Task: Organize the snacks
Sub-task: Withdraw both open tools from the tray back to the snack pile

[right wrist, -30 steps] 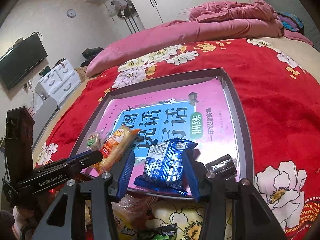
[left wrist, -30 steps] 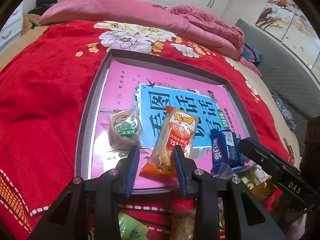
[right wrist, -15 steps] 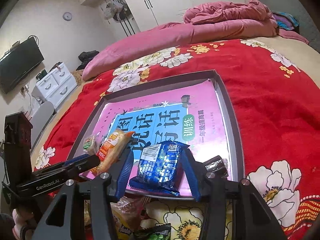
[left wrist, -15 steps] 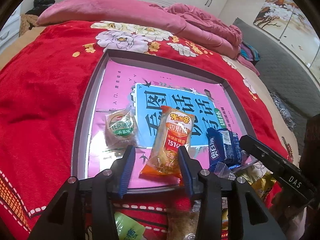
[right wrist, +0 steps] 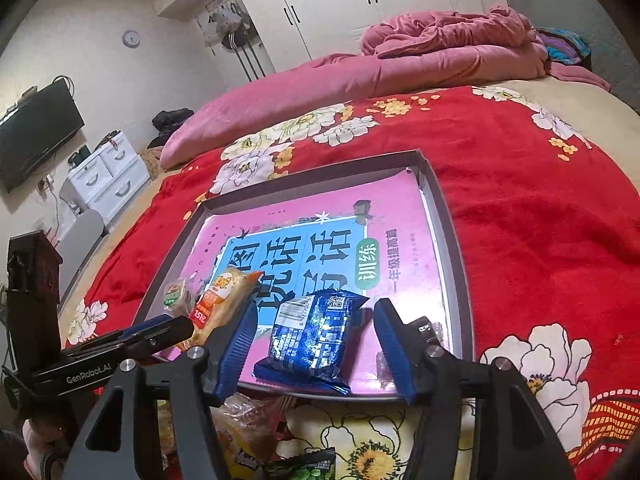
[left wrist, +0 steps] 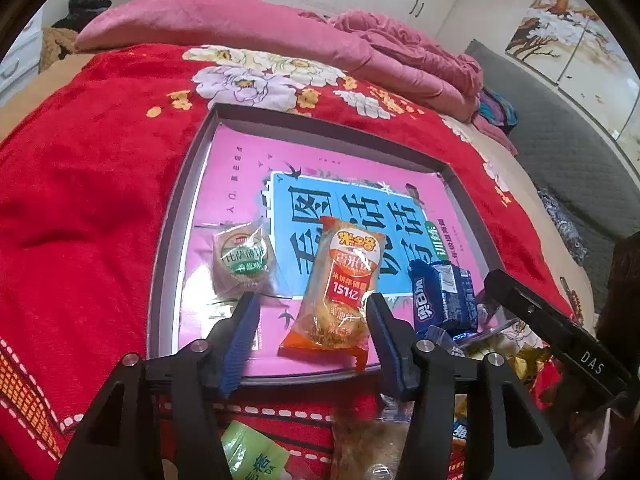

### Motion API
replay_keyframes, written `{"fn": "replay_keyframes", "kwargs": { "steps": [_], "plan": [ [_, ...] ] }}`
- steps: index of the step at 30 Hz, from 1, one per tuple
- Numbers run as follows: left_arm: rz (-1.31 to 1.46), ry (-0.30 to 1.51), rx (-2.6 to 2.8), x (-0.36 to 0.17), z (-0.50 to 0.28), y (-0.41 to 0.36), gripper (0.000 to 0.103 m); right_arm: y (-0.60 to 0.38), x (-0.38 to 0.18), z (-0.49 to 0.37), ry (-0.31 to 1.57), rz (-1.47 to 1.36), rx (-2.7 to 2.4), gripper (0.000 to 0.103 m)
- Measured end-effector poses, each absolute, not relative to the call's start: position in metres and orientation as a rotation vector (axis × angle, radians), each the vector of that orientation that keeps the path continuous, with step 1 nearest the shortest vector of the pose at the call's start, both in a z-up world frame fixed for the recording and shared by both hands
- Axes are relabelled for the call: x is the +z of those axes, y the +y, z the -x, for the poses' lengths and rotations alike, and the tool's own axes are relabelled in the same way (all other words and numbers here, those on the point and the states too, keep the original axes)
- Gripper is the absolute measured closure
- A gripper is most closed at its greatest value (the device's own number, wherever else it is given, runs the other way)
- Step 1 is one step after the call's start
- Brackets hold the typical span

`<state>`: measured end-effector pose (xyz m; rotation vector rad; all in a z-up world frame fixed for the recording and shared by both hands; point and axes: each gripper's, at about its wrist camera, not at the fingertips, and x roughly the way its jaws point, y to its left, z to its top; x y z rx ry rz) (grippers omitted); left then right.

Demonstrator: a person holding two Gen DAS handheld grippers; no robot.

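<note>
Both of my hand-held grippers stand apart and empty: the left hand-held gripper (left wrist: 308,312) frames the orange snack pack (left wrist: 340,296), the right hand-held gripper (right wrist: 312,320) the blue cookie pack (right wrist: 312,336), both lying in the tray (right wrist: 448,224) just ahead. I judge both placed, so I back straight out without nudging them and go for the loose snacks (right wrist: 248,420) beneath my fingers.

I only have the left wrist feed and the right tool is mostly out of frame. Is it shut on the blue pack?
Observer: No. The right tool is open. The blue pack lies in the tray between its fingers, with gaps on both sides.
Operator: Anything in the tray right of it?
Observer: A small shiny dark wrapper, near the tray's front right corner.
Operator: Any snacks outside, on that side?
Observer: Yes, a dark packet with green peas on the bedspread, below the tool.
</note>
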<state>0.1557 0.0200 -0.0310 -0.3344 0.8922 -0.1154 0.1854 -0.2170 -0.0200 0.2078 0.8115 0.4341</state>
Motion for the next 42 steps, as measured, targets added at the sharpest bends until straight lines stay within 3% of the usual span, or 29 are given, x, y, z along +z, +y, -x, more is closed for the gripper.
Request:
{"fn": "replay_keyframes", "kwargs": {
  "steps": [10,16,42],
  "plan": [
    [0.307,0.877,-0.096,-0.025,-0.153,0.022,0.031,-0.217,-0.015,-0.182,0.789,-0.211,0.432,0.032],
    [0.293,0.872,-0.089,-0.022,-0.151,0.024,0.028,-0.218,-0.011,-0.181,0.771,-0.213,0.428,0.030],
    [0.319,0.812,-0.066,-0.010,-0.138,0.043,0.027,-0.238,0.003,-0.169,0.709,-0.237,0.380,0.024]
  ]
}}
